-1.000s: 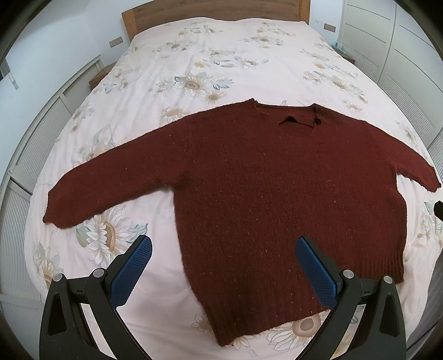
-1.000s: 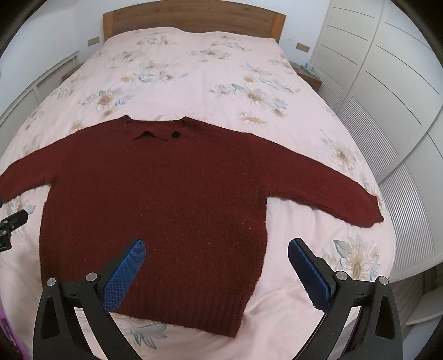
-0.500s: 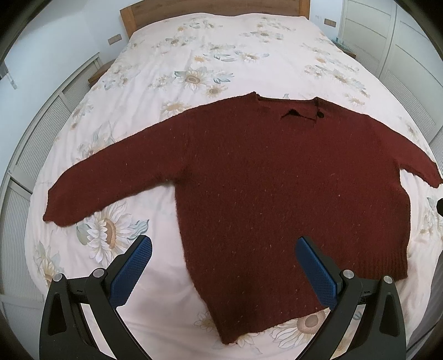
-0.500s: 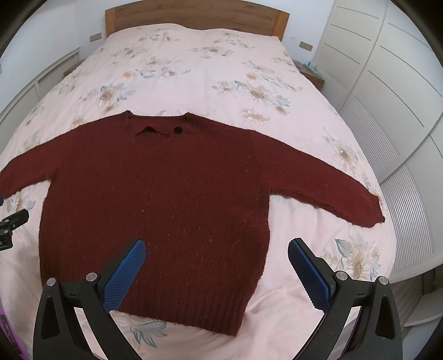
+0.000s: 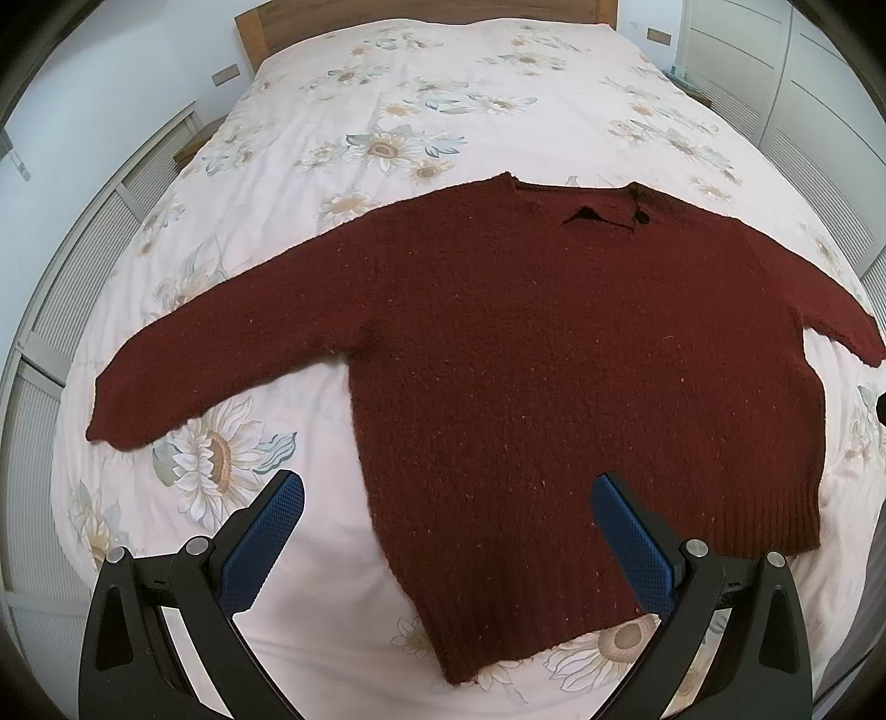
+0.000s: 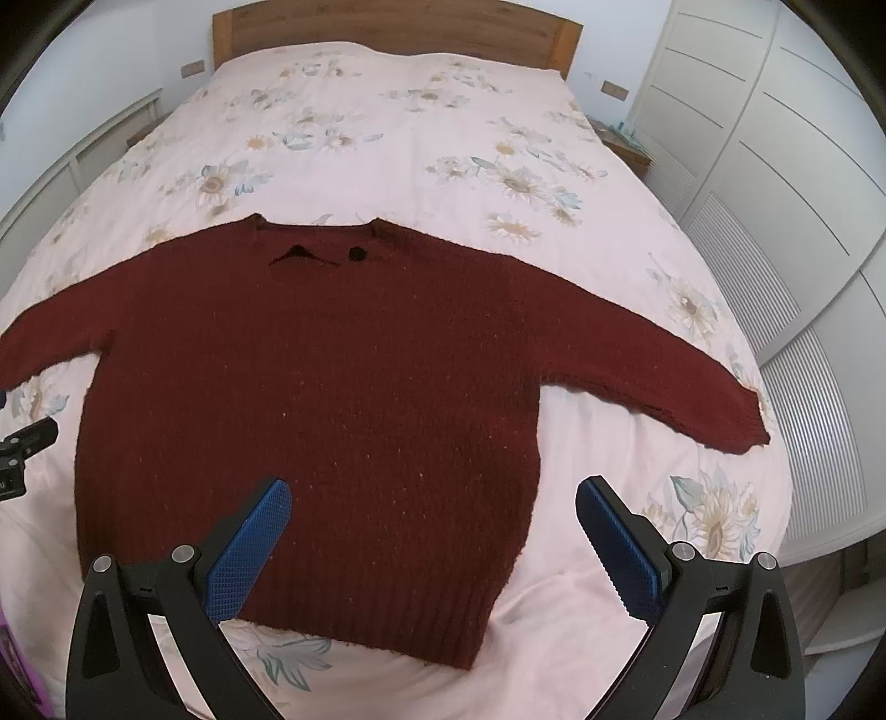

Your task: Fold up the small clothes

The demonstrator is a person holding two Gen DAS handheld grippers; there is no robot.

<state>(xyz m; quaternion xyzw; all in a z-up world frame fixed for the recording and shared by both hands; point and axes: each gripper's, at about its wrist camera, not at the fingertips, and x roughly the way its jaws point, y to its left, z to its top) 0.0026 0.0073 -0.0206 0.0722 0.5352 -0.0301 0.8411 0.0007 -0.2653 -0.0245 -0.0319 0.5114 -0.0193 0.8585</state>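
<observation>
A dark red knitted sweater lies flat and face up on the bed, both sleeves spread out to the sides, hem toward me; it also shows in the right wrist view. My left gripper is open and empty, hovering above the hem's left corner. My right gripper is open and empty, hovering above the hem's right side. The left sleeve cuff lies at the far left. The right sleeve cuff lies at the far right.
The bed has a pale pink floral cover and a wooden headboard at the far end. White wardrobe doors stand to the right, white louvred cabinets to the left. The left gripper's tip shows at the right view's left edge.
Both grippers have moved slightly forward and lower toward the sweater, which appears larger. The sweater has not moved; both grippers stay open.
</observation>
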